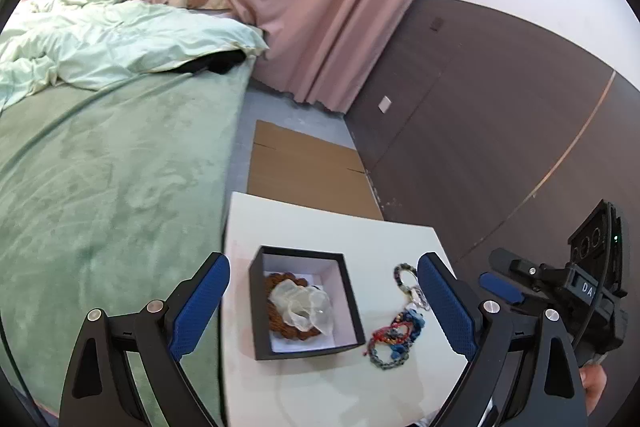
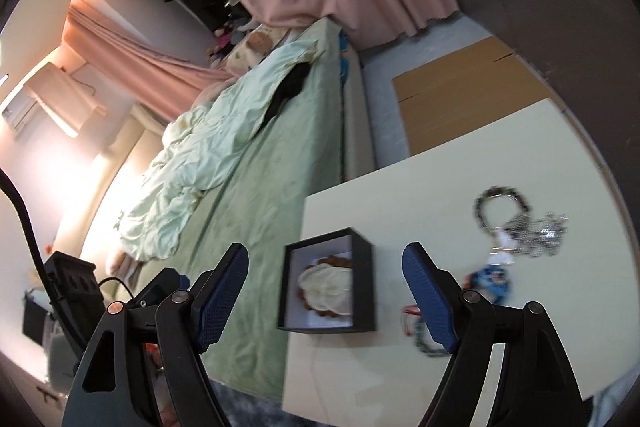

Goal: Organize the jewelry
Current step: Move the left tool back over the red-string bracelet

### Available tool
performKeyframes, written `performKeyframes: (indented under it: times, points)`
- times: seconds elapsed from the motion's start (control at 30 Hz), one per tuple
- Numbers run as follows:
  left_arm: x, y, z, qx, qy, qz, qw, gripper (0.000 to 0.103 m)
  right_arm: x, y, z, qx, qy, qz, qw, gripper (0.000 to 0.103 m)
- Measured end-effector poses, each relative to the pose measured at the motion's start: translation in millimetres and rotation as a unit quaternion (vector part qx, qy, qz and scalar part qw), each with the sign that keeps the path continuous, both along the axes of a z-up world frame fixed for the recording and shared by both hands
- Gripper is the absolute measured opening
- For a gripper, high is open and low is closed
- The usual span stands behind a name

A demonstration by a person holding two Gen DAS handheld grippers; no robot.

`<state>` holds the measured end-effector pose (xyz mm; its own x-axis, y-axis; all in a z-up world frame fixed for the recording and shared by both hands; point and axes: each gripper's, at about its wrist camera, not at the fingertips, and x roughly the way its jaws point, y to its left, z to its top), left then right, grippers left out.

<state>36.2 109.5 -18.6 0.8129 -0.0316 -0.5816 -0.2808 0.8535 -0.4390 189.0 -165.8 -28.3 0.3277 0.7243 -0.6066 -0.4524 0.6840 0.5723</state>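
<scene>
A black box with a white lining stands on the white table. Inside it lie a brown bead bracelet and a pale sheer pouch. To the right of the box lies a cluster of colourful bracelets and a dark bead loop with a silver piece. My left gripper hangs open over the box, nothing between its blue pads. My right gripper also stands open above the box, empty. The bracelets and silver piece show blurred in the right wrist view.
A bed with a green cover and a rumpled pale duvet adjoins the table's left side. Flat cardboard lies on the floor beyond the table. Pink curtains and a dark wall panel stand behind. The right gripper's body shows at the left view's right edge.
</scene>
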Motion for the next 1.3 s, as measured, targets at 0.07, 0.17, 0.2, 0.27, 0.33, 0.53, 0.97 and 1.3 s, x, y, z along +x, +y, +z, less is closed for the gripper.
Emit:
performKeyframes:
  times: [0.07, 0.17, 0.2, 0.27, 0.33, 0.53, 0.97, 1.3]
  points:
    - [1.5, -6.7, 0.3, 0.002, 0.0, -0.007, 1.0, 0.095, 0.4, -16.3, 1.8, -0.007, -0.003, -0.014, 1.0, 0.08]
    - [4.1, -16.1, 0.1, 0.003, 0.0, -0.02, 0.9998, 0.095, 1.3, -33.5, 3.6, -0.013, -0.006, -0.03, 0.999, 0.08]
    - [5.3, -20.3, 0.2, 0.005, 0.001, -0.024, 0.9997, 0.095, 2.6, -38.7, 4.7, -0.014, -0.005, -0.035, 0.999, 0.08]
    - [7.6, -27.3, -0.3, 0.009, 0.002, -0.031, 0.9995, 0.095, 3.1, -48.8, 8.0, -0.013, -0.007, -0.044, 0.999, 0.08]
    - [9.9, -34.6, -1.4, 0.011, 0.004, -0.04, 0.9991, 0.095, 2.1, -57.9, 10.1, -0.014, -0.01, -0.053, 0.998, 0.08]
    - [15.5, -56.0, -7.6, 0.022, 0.012, -0.073, 0.997, 0.093, -1.5, -75.9, 6.9, -0.011, 0.0, -0.065, 0.998, 0.08]
    - [44.6, -110.9, -40.9, 0.049, 0.079, -0.151, 0.9841, 0.065, 7.7, -115.9, -46.9, -0.042, 0.09, -0.105, 0.99, 0.08]
    - [79.9, -149.5, -71.2, 0.119, 0.139, -0.194, 0.9638, 0.065, 18.2, -119.1, -63.6, -0.025, 0.127, -0.083, 0.988, 0.08]
